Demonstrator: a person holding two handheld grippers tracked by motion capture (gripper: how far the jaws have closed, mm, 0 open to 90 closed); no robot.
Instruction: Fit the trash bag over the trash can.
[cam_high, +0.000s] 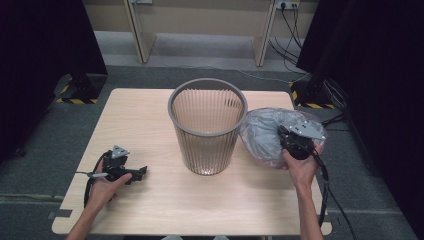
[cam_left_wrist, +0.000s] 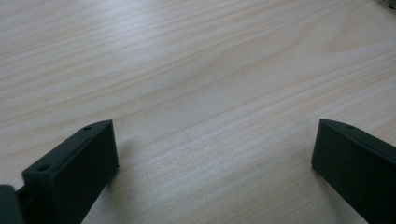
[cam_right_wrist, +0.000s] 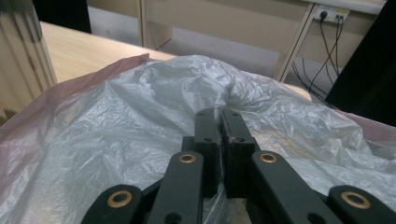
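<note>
The bin at the left edge of the right gripper view was blurred and cut off. The plastic bag hid the table beneath it.

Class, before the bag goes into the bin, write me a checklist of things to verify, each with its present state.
1. Right gripper fingers pinch the plastic bag: ok, film clamped between them.
2. Bag clear of the table: cannot tell; it bulges beside the bin.
3. Waste bin upright, mouth open: ok.
4. Bin steadied: not ok; nothing holds it.
5. Left gripper out of the way: ok, it lies low on the table, left of the bin, fingers apart.
6. Bag mouth open for fitting over the rim: cannot tell.
</note>
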